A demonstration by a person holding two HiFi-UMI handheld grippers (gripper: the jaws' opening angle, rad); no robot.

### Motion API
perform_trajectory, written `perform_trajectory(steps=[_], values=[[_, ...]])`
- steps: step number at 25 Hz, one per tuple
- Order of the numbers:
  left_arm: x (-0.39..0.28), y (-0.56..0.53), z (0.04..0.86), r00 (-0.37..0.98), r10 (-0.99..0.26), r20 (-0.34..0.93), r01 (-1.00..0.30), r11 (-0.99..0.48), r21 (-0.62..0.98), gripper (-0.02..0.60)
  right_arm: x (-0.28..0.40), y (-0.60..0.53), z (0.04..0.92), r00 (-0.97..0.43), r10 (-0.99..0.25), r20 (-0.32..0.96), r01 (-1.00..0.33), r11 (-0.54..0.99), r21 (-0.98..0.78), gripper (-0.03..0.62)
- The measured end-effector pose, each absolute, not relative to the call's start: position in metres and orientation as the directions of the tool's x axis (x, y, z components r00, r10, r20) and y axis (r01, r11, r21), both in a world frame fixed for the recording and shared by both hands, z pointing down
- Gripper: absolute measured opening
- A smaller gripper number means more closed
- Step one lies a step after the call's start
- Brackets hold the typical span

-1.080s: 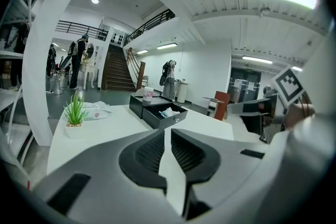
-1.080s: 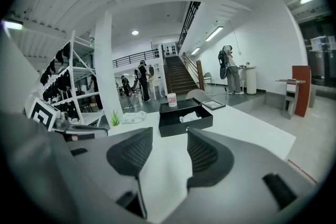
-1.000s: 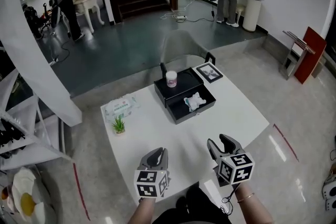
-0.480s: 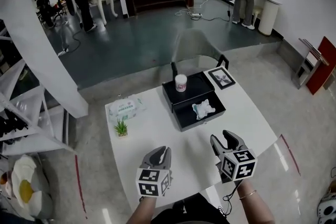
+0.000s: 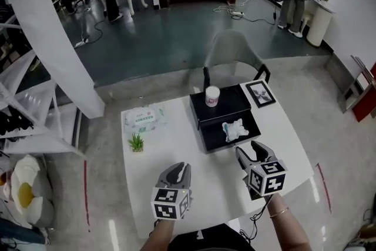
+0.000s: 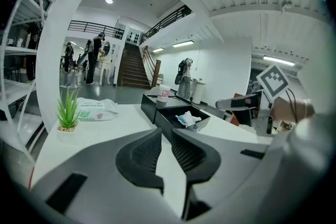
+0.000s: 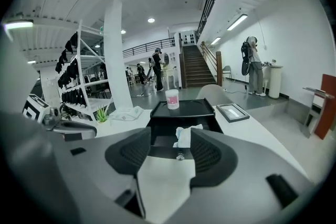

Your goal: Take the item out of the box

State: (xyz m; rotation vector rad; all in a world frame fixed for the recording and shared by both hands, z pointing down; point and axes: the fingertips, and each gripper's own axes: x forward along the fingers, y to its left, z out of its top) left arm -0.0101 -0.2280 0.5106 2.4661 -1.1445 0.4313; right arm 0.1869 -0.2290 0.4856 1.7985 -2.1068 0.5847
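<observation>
A black box [image 5: 208, 141] stands at the far side of the white table [image 5: 170, 150] with its drawer pulled open toward me. A crumpled white and pale-blue item [image 5: 235, 129] lies in the drawer. My right gripper [image 5: 251, 153] hovers just short of the drawer's front; its jaws are opening with nothing between them. Along the right gripper [image 7: 170, 152] in its own view, the item [image 7: 184, 136] shows straight ahead. My left gripper [image 5: 178, 170] hangs over the table's near part, shut and empty. From the left gripper [image 6: 167, 147], the item [image 6: 186, 119] lies ahead to the right.
A white cup [image 5: 212, 96] with a pink label stands on the box's top. A framed picture [image 5: 260, 93] lies right of the box. A wipes pack [image 5: 143, 118] and a small potted plant [image 5: 136, 141] sit at the table's left. A grey chair [image 5: 232, 50] stands behind the table.
The right gripper has moved forward, closer to the open drawer, and its jaws stand a little wider. The left gripper has hardly moved. The head view has shifted.
</observation>
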Motion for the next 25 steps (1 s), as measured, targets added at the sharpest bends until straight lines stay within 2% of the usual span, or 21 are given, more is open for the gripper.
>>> perform_trajectory(steps=[11, 25], values=[[-0.010, -0.244, 0.520, 0.564, -0.691, 0.451, -0.822, -0.522, 0.227, 0.037, 0.198, -0.273, 0.512, -0.229, -0.773, 0.591, -0.970, 0.232, -0.074, 0.252], [-0.021, -0.248, 0.533, 0.501, -0.715, 0.488, -0.863, -0.453, 0.222, 0.037, 0.203, -0.318, 0.541, -0.240, -0.678, 0.695, -0.942, 0.335, 0.002, 0.301]])
